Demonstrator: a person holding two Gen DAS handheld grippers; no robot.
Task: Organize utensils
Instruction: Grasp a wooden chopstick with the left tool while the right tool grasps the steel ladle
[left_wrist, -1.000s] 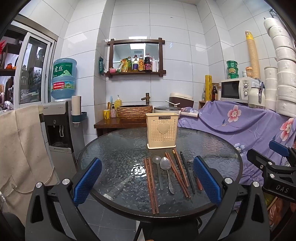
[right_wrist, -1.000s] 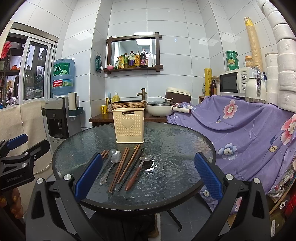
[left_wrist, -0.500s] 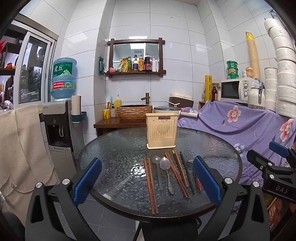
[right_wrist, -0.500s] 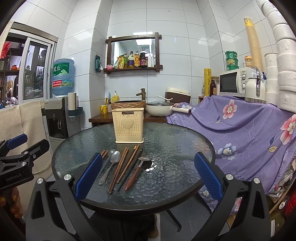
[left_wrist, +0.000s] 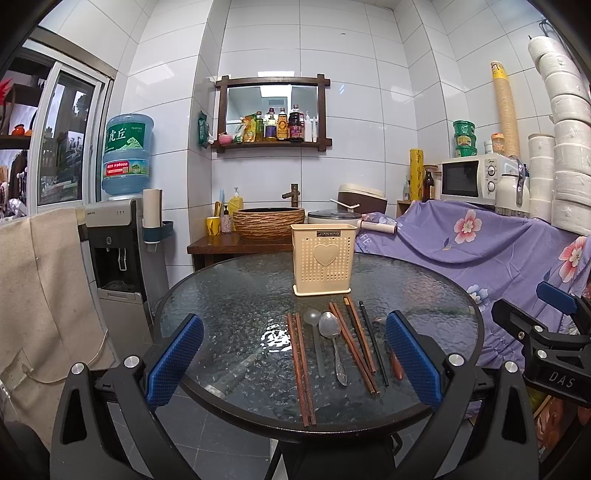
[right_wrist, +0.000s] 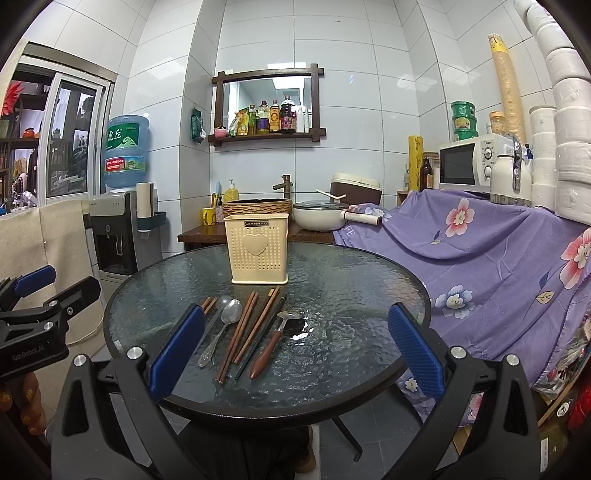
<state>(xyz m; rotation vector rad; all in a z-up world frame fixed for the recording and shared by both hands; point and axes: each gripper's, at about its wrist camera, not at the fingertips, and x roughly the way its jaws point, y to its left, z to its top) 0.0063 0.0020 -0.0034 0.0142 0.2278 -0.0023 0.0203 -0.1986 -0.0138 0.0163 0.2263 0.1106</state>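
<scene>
Nothing shifted since earlier frames; both grippers hover before round glass worktop (left_wrist: 229, 295).
Left gripper (left_wrist: 295, 365): jaws wide apart, holding nothing.
Right gripper (right_wrist: 295, 354): jaws wide apart, holding nothing.
Cream perforated plastic utensil holder (left_wrist: 322, 264) upright at worktop's far side; chopsticks and steel spoon (left_wrist: 332, 345) lie flat just before it.
Right view alone shows whole wooden-handled spoon (right_wrist: 275, 341); left view hides most behind blue pad.

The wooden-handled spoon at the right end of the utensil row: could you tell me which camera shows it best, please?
The right wrist view: the wooden-handled spoon lies unobstructed there, bowl to handle tip. In the left wrist view, the left gripper's blue pad hides most of it; only the handle end shows.
</scene>
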